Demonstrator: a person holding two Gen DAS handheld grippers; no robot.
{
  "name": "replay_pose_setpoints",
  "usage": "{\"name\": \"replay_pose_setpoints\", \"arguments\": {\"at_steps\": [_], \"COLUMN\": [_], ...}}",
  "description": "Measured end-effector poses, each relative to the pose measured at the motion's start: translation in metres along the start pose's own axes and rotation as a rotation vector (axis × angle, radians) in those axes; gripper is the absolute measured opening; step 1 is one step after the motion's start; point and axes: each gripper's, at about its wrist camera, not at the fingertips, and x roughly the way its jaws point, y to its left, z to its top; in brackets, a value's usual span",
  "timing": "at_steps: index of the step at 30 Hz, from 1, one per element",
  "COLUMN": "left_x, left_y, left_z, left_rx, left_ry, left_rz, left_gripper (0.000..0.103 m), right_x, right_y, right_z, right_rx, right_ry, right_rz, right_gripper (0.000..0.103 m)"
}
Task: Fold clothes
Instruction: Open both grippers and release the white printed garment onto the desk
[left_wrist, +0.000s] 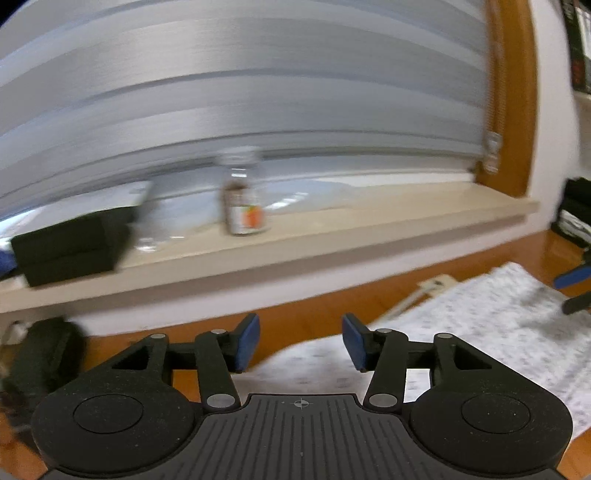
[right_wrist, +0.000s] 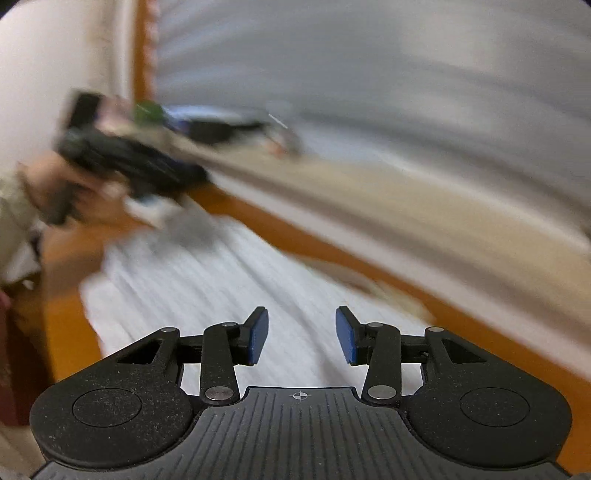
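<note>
A white garment with small grey speckles (left_wrist: 480, 332) lies flat on the orange wooden table (left_wrist: 306, 321), to the right under my left gripper (left_wrist: 301, 341). That gripper is open, held above the cloth's left edge, with nothing between its blue pads. In the right wrist view the same white cloth (right_wrist: 207, 280) spreads ahead, blurred by motion. My right gripper (right_wrist: 301, 334) hovers over it, open and empty. The other gripper (right_wrist: 129, 166), held by a hand (right_wrist: 48, 184), appears at the upper left above the cloth's far end. The right gripper's blue tip (left_wrist: 572, 278) shows at the left view's right edge.
A beige windowsill (left_wrist: 295, 240) runs behind the table, under grey striped blinds (left_wrist: 240, 92). On it stand a small labelled jar (left_wrist: 245, 199) and a black box (left_wrist: 70, 247). A dark object (left_wrist: 44, 354) sits at the table's left end. A cream-coloured item (left_wrist: 424, 291) lies by the cloth's far edge.
</note>
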Motion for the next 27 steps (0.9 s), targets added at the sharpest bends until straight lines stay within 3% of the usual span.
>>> {"name": "replay_pose_setpoints", "arguments": {"at_steps": [4,8,17,27], "left_x": [0.023,0.055,0.128,0.210], "left_y": [-0.047,-0.094,-0.185,-0.305], "left_z": [0.003,-0.003,-0.016,0.014], "left_rx": [0.043,0.089,0.200,0.228], "left_ry": [0.025,0.072,0.175,0.144], "left_rz": [-0.096,-0.174,-0.285,-0.396], "left_gripper": [0.056,0.058,0.058,0.067], "right_x": [-0.016,-0.013,-0.032,-0.091], "right_y": [-0.037,-0.039,-0.065,-0.149], "right_z": [-0.053,-0.084,-0.112,-0.174], "right_rx": [0.074,0.036,0.074,0.203], "right_ry": [0.080,0.133,0.110,0.073], "right_rz": [-0.048,-0.065,-0.141,-0.339], "right_gripper": [0.042,0.042,0.041,0.041]}}
